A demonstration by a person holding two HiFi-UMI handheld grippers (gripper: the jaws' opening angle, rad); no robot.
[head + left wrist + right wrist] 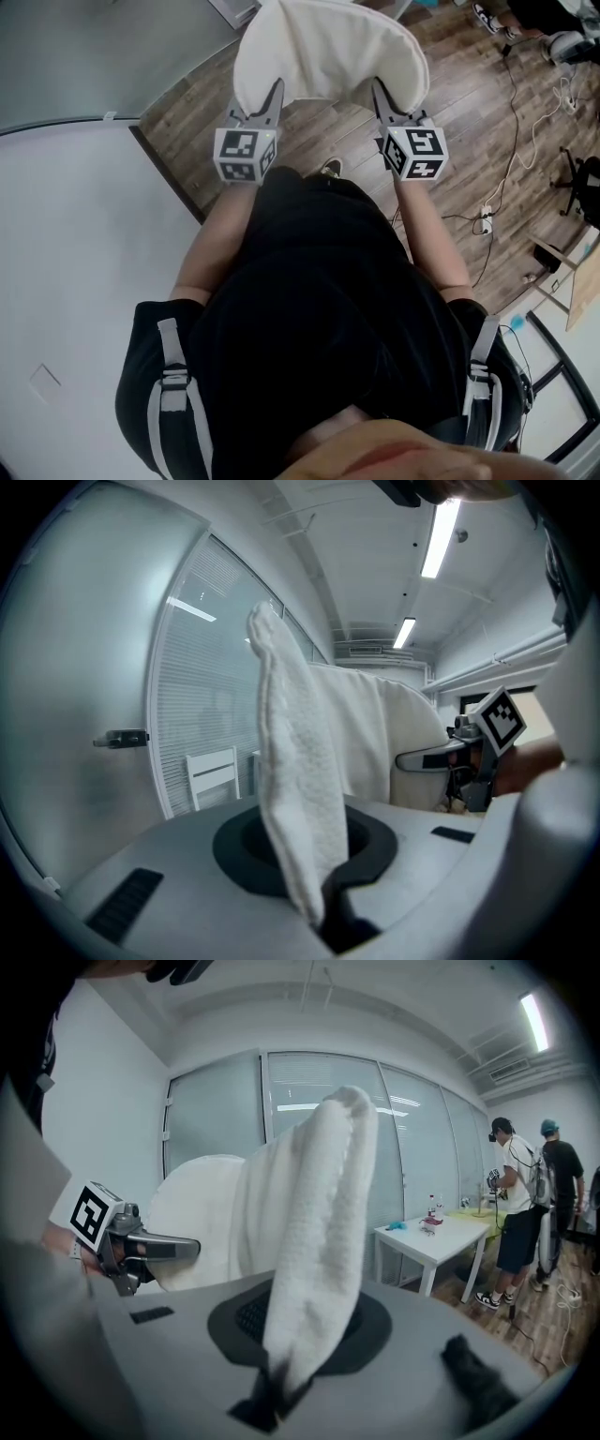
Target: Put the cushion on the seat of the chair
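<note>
While holding the cushion [328, 52] clamped in left claw [276, 89] and right claw [377, 89], keep level; lower flat onto seat.

Level: bright, even indoor light in all three views.
Source: strip lights [441, 538] on the ceiling, seen in both gripper views.
Glare: the lights burn out to plain white, and their reflections streak the glass wall [216, 1119].
Shadows: soft and faint. The person's shirt [328, 309] reads almost black, with no detail.
Distortion: both gripper views are fisheye, so straight lines bow and the corners darken.
Focus: the cushion [300, 789] is soft near the lens. The head view's bottom edge is blurred.
</note>
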